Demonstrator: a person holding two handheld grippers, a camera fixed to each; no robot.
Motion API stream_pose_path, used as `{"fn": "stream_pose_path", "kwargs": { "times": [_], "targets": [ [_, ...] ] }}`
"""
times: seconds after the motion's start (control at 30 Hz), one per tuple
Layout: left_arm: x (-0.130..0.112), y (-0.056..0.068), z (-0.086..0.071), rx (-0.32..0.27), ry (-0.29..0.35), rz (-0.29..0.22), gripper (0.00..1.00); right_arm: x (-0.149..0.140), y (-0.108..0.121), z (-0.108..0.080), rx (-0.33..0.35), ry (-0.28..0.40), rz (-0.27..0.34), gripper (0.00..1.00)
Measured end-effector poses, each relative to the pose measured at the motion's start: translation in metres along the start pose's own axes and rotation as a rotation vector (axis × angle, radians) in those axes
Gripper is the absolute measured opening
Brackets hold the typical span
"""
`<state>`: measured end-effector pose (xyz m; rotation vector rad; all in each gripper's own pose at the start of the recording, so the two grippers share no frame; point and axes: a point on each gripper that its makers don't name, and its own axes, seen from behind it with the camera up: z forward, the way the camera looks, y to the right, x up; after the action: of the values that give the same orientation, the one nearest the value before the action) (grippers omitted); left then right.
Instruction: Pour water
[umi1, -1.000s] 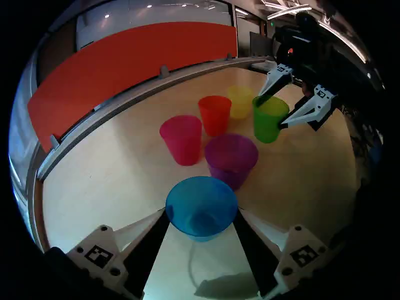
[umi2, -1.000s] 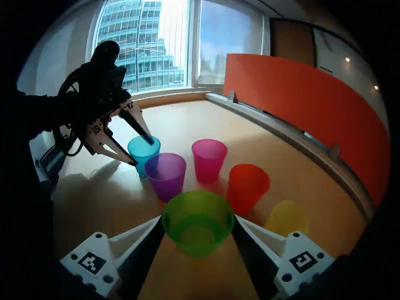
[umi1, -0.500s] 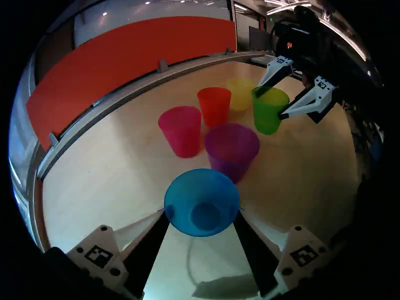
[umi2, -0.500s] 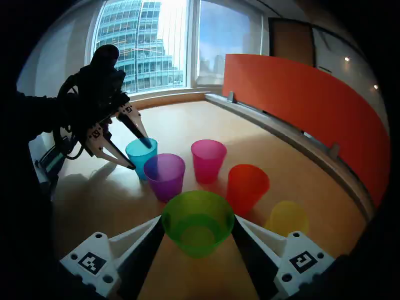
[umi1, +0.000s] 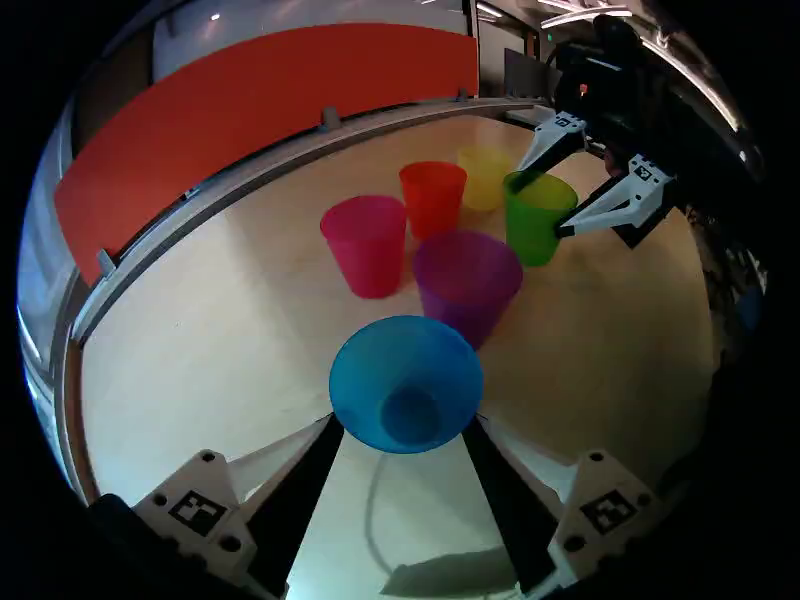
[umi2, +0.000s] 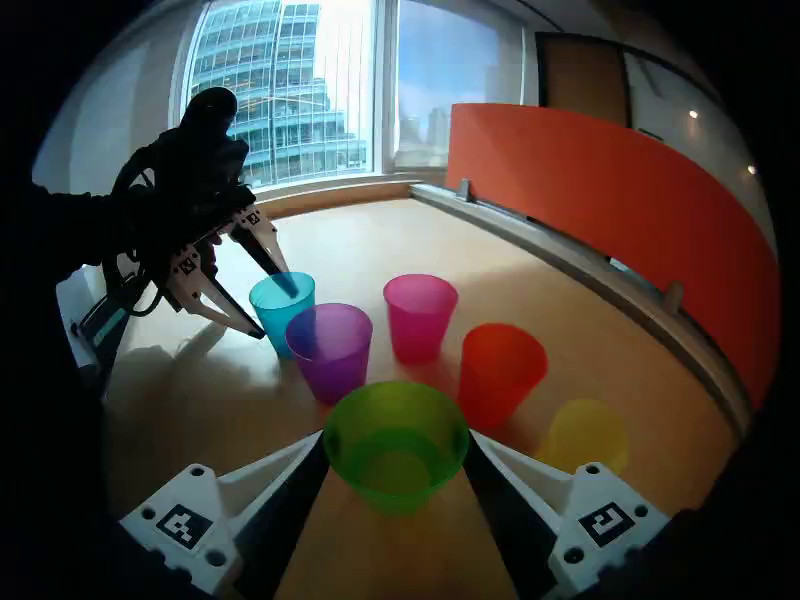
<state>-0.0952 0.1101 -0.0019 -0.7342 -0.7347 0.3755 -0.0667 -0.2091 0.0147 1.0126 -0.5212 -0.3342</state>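
Both tools hold cups. On the left tool (umi1: 405, 422), the 2 fingers press opposite sides of the blue cup (umi1: 405, 385), whose mouth tips toward the camera so its inner bottom shows. The right gripper view shows a dark-sleeved arm (umi2: 85, 225) reaching in from the left, with this tool angled downward. The right tool (umi2: 397, 445) clamps the green cup (umi2: 396, 470) the same way, level and upright over the bench (umi1: 200, 330). I cannot tell whether either cup holds water. Between the 2 held cups stand 4 more: a purple cup (umi1: 467, 280) nearest the blue cup, then a pink cup (umi1: 365, 240), an orange cup (umi1: 432, 195) and a yellow cup (umi1: 485, 175).
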Motion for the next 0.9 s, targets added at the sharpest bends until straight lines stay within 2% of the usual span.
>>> {"fn": "stream_pose_path", "kwargs": {
  "times": [0.6,0.9],
  "targets": [
    [-0.017,0.000,-0.011,0.030,-0.029,0.037,0.87,-0.014,-0.003,0.008,-0.005,-0.013,-0.005,0.92],
    [-0.020,-0.001,-0.012,0.039,-0.031,0.031,0.87,-0.017,-0.005,0.006,-0.009,-0.007,0.006,0.92]
  ]
}}
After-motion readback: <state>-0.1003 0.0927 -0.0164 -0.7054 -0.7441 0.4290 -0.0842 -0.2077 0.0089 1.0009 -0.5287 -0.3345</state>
